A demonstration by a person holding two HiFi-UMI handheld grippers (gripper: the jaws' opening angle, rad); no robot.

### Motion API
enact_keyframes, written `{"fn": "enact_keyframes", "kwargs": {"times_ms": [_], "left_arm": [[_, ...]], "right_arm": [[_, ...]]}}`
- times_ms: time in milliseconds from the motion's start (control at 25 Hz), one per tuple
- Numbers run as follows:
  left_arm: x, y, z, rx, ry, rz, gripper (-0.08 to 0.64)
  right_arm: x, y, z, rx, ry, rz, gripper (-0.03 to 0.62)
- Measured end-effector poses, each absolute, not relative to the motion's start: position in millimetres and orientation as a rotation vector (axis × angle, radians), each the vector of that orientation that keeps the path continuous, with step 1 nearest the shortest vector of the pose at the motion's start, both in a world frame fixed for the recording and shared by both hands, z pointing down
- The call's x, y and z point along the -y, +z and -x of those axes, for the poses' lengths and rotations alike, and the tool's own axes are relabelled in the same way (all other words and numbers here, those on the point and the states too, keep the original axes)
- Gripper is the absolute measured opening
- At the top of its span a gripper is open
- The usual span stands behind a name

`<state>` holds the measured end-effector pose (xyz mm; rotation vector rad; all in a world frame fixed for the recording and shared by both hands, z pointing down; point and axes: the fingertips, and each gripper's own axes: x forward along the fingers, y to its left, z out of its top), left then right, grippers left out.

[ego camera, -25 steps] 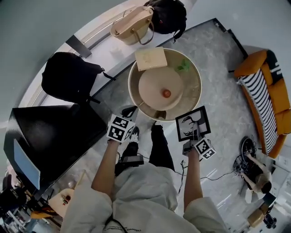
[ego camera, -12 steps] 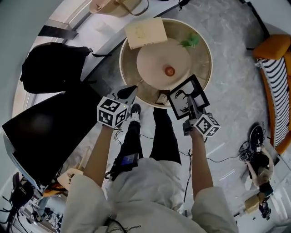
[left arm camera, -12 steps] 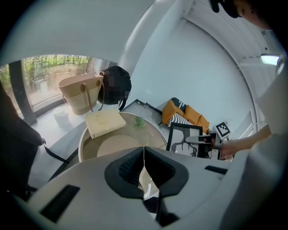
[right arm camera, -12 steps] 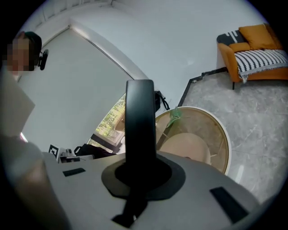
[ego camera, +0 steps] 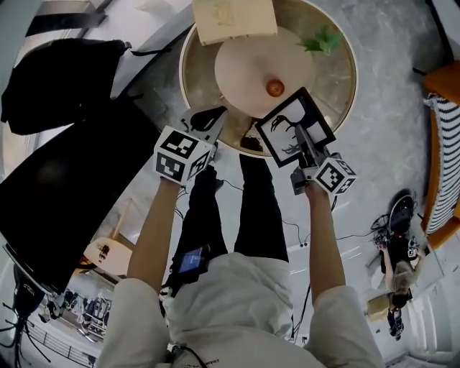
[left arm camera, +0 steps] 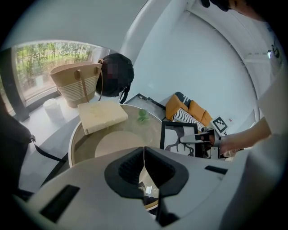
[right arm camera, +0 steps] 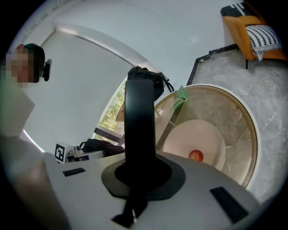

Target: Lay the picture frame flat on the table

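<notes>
The black picture frame (ego camera: 293, 128), with a black-and-white drawing in it, hangs tilted over the near rim of the round table (ego camera: 343, 86). My right gripper (ego camera: 303, 141) is shut on the frame's lower edge. In the right gripper view the frame (right arm camera: 139, 117) shows edge-on as a dark upright bar between the jaws of the right gripper (right arm camera: 137, 168). My left gripper (ego camera: 210, 117) hovers at the table's near left rim, shut and holding nothing. The left gripper view shows the left gripper (left arm camera: 144, 156) with its jaws touching, and the frame (left arm camera: 180, 138) off to the right.
On the table lie a cream book (ego camera: 233, 18), a beige disc (ego camera: 262, 68) with a red fruit (ego camera: 274, 87), and a green sprig (ego camera: 321, 39). A black bag (ego camera: 61, 79) and dark cabinet (ego camera: 65, 194) stand left. An orange sofa (ego camera: 442, 144) stands right; cables (ego camera: 395, 223) lie on the floor.
Both grippers have moved forward toward the table. The right one has carried the frame from beside the table to over its near rim. The left stays shut.
</notes>
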<state>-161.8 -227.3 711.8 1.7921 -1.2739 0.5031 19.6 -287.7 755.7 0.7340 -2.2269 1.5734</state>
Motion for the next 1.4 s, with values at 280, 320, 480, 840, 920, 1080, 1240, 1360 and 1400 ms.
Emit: {"fn": "enact_keyframes", "kwargs": {"times_ms": [280,320,480,840,920,1080,1240,1360,1400], "left_arm": [[231,758,139,1.145,0.587,-1.86,0.021],[228,765,136,1.097,0.636,-1.882,0.021],[231,791,139,1.027,0.739,-1.89,0.021],[252,846,111,1.115,0.736,-1.831,0.021],[260,853,106,1.132,0.709,-1.805,0.021],[274,872,97,1.13,0.689,-1.786,0.021],[277,890,87,1.106,0.719,-1.805,0.023],[278,897,75,1.077,0.776,-1.862,0.021],[278,899,74,1.068,0.794,-1.872,0.021]], "right_arm": [[312,797,-6,2.153,1.819,-0.818,0.04],[315,801,-5,2.147,1.828,-0.814,0.04],[327,821,1,2.112,1.895,-0.836,0.04],[324,852,-6,2.06,2.065,-0.992,0.04],[327,855,-8,2.088,2.039,-0.986,0.04],[331,862,-6,2.099,2.085,-1.008,0.04],[329,876,-9,2.049,2.134,-1.05,0.041],[328,884,-12,2.006,2.18,-1.076,0.041],[327,886,-12,1.987,2.214,-1.088,0.041]]}}
